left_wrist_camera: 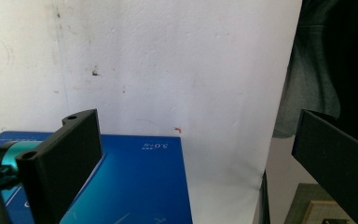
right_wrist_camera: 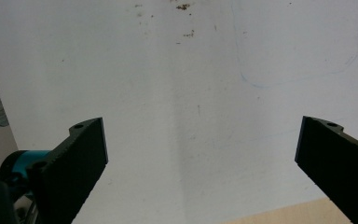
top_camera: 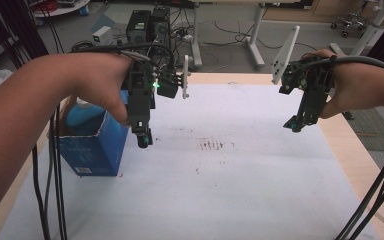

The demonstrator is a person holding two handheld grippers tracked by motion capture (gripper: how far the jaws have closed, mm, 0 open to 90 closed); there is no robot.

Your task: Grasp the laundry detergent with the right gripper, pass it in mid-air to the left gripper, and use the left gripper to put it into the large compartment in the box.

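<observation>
The left gripper [top_camera: 143,140] hangs above the table [top_camera: 360,160], pointing down, held in the person's left hand [top_camera: 97,82]. Its jaws stand wide apart with nothing between them; no pad touches anything. In the left gripper view, the open span between the jaws frames bare white sheet [left_wrist_camera: 191,70] and, beneath the left-hand jaw, the blue carton [left_wrist_camera: 140,182].

The blue carton [top_camera: 95,147] stands upright on the white sheet [top_camera: 220,190], directly beside the left gripper on its outer side, toward the left table edge. The gripper tip sits just beside the carton's near upper corner; whether they touch cannot be told. The carton top is open, and a pale rounded object [top_camera: 82,107] rests inside it.

The right gripper [top_camera: 296,125] is held in the right hand [top_camera: 352,85], well apart from the carton, across the sheet near the right table edge. It tilts downward and inward above the sheet. In the right gripper view its jaws are spread wide and hold nothing; between them lies white sheet.

Between the two grippers, slightly nearer the left one, a cluster of brown specks [top_camera: 211,145] marks the sheet.

Beyond the far table edge stand black equipment boxes [top_camera: 147,25] on the floor.
</observation>
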